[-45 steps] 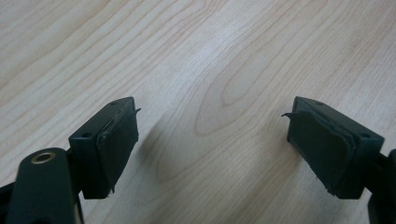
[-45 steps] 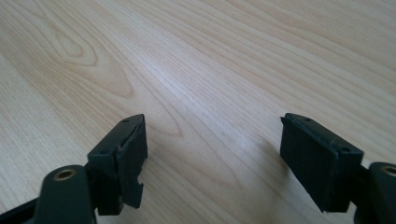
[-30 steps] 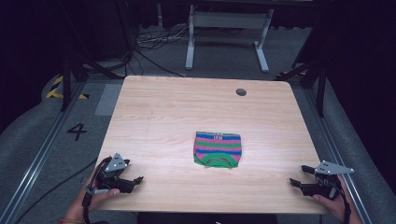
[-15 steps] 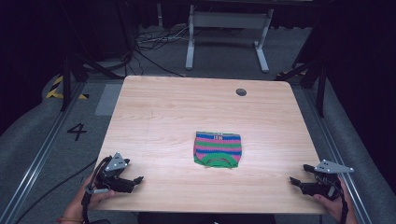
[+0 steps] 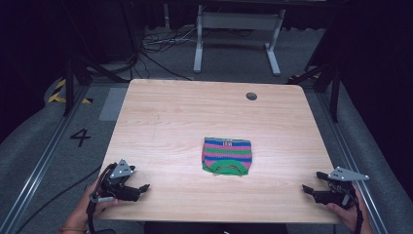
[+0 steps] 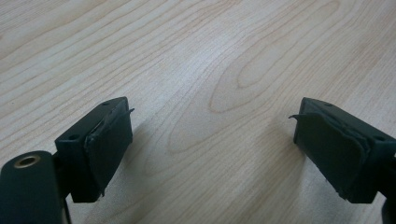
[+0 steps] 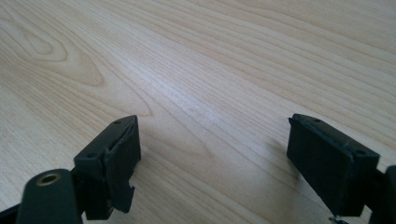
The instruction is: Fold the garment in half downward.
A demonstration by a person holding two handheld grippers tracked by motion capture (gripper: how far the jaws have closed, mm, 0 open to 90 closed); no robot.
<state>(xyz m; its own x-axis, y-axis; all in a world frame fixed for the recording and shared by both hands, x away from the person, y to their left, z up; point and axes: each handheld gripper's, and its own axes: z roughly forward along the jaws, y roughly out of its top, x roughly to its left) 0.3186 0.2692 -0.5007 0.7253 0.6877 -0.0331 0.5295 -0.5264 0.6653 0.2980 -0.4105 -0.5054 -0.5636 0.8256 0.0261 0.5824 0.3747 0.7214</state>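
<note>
A small folded garment (image 5: 227,156) with pink, blue and green stripes lies flat near the middle of the wooden table (image 5: 195,112), slightly towards the front. My left gripper (image 5: 141,189) rests at the front left corner, held by a hand, well left of the garment. Its jaws stand wide apart over bare wood, and the left gripper (image 6: 210,149) holds nothing. My right gripper (image 5: 308,189) sits at the front right corner, pointing inward. The right gripper (image 7: 212,161) is open too, with only table grain between its pads.
A round cable hole (image 5: 251,96) sits near the table's far right edge. Beyond the table stand a grey metal frame (image 5: 237,29) and loose cables (image 5: 156,44) on the floor. A floor marking "4" (image 5: 80,137) lies left of the table.
Both grippers have shifted only slightly at the front corners. The garment has not moved.
</note>
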